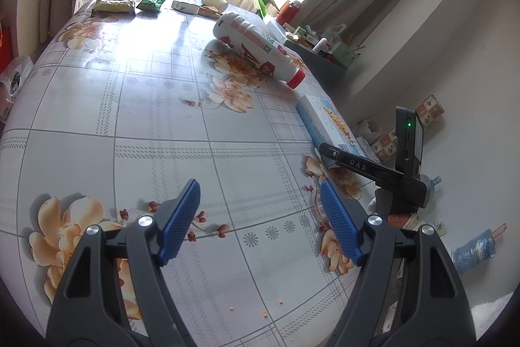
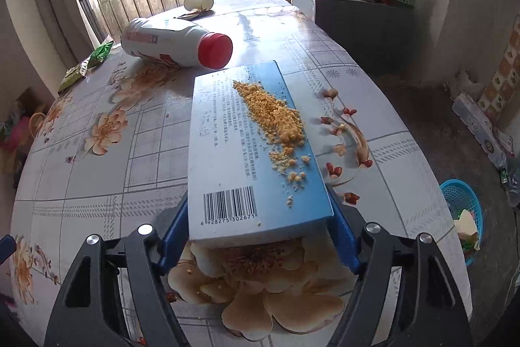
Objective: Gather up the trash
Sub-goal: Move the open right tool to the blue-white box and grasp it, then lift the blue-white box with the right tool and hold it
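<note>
My right gripper is shut on the near end of a flat blue-and-white box with a pile of yellow crumbs on top. The box is lifted a little above the floral tablecloth. In the left wrist view the box lies near the table's right edge with the right gripper's body at its near end. My left gripper is open and empty over the table. A white bottle with a red cap lies on its side beyond the box; it also shows in the left wrist view.
A paper cup, a green packet, a yellowish bag and a small carton lie at the table's far end. A few crumbs lie on the cloth. A blue basket with trash stands on the floor at right.
</note>
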Tool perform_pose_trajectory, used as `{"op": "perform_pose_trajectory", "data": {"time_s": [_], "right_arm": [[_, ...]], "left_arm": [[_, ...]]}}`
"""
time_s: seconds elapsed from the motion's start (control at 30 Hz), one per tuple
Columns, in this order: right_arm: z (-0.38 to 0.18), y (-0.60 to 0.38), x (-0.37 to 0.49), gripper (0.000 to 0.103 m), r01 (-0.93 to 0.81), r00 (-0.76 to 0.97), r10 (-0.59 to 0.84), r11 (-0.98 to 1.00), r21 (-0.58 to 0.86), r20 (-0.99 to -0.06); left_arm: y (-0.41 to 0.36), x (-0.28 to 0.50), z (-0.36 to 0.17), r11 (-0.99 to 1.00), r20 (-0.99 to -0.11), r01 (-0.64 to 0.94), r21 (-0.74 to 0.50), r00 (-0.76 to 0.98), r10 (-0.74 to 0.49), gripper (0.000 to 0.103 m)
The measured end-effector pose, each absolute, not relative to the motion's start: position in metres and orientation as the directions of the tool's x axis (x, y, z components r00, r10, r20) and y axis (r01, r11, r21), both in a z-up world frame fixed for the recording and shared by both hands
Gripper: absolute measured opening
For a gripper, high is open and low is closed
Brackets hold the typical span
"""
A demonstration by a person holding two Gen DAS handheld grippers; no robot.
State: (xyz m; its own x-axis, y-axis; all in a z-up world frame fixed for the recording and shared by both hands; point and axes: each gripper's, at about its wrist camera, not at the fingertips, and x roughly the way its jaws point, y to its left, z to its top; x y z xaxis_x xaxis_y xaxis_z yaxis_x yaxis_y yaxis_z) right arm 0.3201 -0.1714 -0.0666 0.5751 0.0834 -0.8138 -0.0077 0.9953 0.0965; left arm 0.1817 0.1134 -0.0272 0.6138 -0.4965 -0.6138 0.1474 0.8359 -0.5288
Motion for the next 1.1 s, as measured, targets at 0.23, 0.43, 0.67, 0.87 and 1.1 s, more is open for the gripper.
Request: {"op": "perform_pose_trajectory", "data": {"time_s": [0.23,0.43,0.67,0.87,1.1], "right_arm": [[-0.063,-0.197,0.303,0.072,0.028,0.544,0.324,0.915,0.402,-0.774],[-0.066,-0.214,0.278,0.072,0.055,0.527,0.446,0.832,0.553,-0.723],[-0.118,-0.256,0.259,0.072,0.263,0.497,0.823,0.158,0.952,-0.274],[-0.141,-0.251,0.242,0.072,0.373,0.515,0.856,-0.182,0.910,-0.039],[-0.121,-0.209,0.226,0.072,0.371,0.409,0.908,-0.078,0.925,-0.087]], "left_arm": [[0.117,0.179,-0.026,0.835,-0.610,0.140,-0.532,0.620,-0.493,0.072],[0.116,0.174,-0.020,0.836,-0.602,0.152,-0.527,0.628,-0.493,0.072],[0.111,0.169,-0.017,0.838,-0.604,0.158,-0.523,0.624,-0.495,0.072],[0.108,0.169,-0.015,0.839,-0.606,0.156,-0.521,0.625,-0.492,0.072],[0.109,0.170,-0.015,0.846,-0.611,0.149,-0.512,0.630,-0.480,0.072]]}}
